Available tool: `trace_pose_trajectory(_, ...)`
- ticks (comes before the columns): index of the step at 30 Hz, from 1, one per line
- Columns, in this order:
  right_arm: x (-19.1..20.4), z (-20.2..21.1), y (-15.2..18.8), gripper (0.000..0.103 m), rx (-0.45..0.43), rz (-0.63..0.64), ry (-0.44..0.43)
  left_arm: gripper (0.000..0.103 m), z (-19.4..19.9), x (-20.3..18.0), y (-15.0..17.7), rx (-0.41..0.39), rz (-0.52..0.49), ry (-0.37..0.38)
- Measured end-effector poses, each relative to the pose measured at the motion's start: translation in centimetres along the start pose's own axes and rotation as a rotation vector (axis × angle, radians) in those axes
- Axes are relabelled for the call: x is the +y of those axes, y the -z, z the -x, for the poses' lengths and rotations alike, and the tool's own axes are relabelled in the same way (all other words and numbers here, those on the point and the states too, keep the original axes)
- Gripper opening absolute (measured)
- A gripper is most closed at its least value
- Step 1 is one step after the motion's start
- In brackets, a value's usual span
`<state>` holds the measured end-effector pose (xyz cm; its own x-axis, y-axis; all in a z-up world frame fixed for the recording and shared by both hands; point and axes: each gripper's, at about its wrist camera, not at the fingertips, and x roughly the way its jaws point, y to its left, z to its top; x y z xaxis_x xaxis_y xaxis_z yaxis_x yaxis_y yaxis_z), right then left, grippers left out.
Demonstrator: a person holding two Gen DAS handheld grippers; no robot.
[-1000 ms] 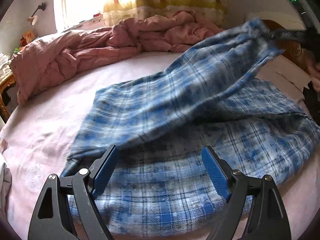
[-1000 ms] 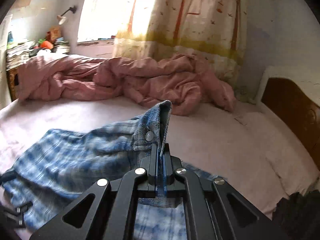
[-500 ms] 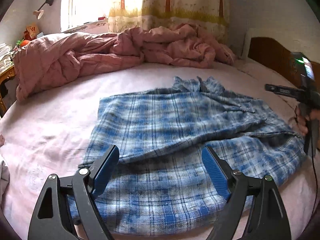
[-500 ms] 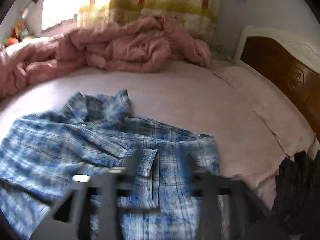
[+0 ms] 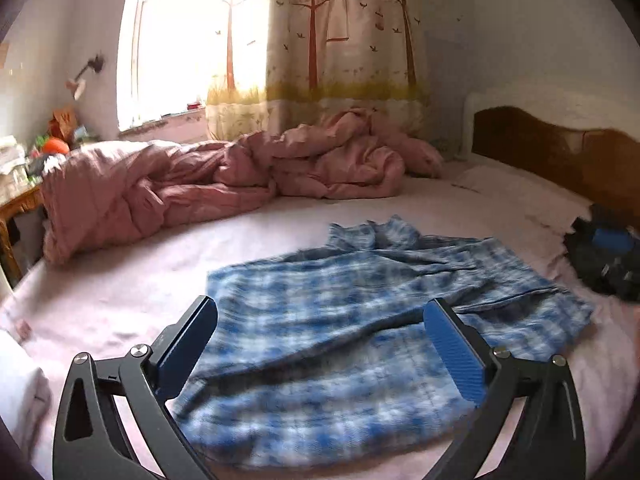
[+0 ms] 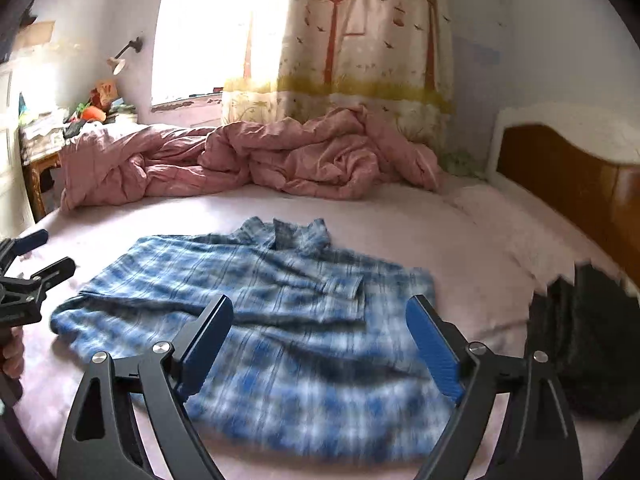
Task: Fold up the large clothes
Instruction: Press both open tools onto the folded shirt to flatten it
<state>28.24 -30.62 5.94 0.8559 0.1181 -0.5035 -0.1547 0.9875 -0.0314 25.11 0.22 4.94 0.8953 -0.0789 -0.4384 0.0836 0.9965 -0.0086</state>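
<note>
A blue plaid shirt (image 5: 360, 344) lies folded over itself on the pink bed sheet (image 5: 120, 300), collar toward the far side. My left gripper (image 5: 320, 312) hovers above its near edge. Its jaws are opening and nothing is between the pads. In the right wrist view the same shirt (image 6: 280, 320) spreads below my right gripper (image 6: 320, 306). Those jaws are opening too, with no cloth in them. My left gripper (image 6: 54, 250) also shows at the far left edge there, held by a hand (image 6: 12, 352).
A crumpled pink duvet (image 6: 280, 160) lies across the far side of the bed. A wooden headboard (image 6: 560, 172) and a pillow (image 6: 520, 220) are on the right. A dark garment heap (image 6: 580, 340) sits at the right edge. A cluttered side table (image 6: 44, 140) stands at the left.
The right gripper let go of the shirt edge it held up, and that half now lies flat on the other half. Both grippers have drawn back and opened wider.
</note>
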Motion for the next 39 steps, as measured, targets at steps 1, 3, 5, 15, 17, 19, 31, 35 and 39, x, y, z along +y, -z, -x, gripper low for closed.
trace_pose_trajectory(1, 0.0, 0.2, 0.6, 0.090, 0.012, -0.023, -0.010, 0.102, 0.2, -0.1, 0.2, -0.001, 0.004, 0.007)
trace_pose_trajectory(3, -0.2, 0.3, 1.8, 0.090, 0.030, -0.074, -0.004, 0.102, 0.4, -0.6, 0.8, 0.002, -0.012, -0.002)
trace_pose_trajectory(5, -0.4, 0.0, 3.1, 0.090, 0.059, -0.106, 0.001, 0.102, 0.6, -1.4, 1.4, -0.001, -0.053, -0.015)
trace_pose_trajectory(15, -2.2, 0.0, 5.1, 0.090, 0.071, -0.086, 0.103, 0.102, 1.4, -3.5, 3.7, -0.012, -0.086, -0.040)
trace_pose_trajectory(17, -2.3, -0.2, 5.3, 0.090, 0.080, -0.096, 0.085, 0.102, 1.0, -3.7, 4.0, 0.006, -0.092, -0.041)
trace_pose_trajectory(19, -2.2, -0.5, 5.5, 0.090, 0.092, -0.086, 0.068, 0.102, 0.4, -3.9, 4.4, 0.027, -0.091, -0.048)
trace_pose_trajectory(31, 3.9, -6.2, 10.6, 0.090, 0.394, 0.248, -0.094, 0.102, -5.8, -6.8, 10.0, 0.376, -0.264, 0.017)
trace_pose_trajectory(35, 5.4, -7.1, 11.7, 0.090, 0.399, 0.330, -0.041, 0.103, -6.5, -7.4, 10.9, 0.399, -0.312, 0.009)
trace_pose_trajectory(39, 5.5, -7.7, 11.5, 0.090, 0.385, 0.326, -0.012, 0.103, -7.5, -6.1, 10.5, 0.387, -0.257, -0.048)
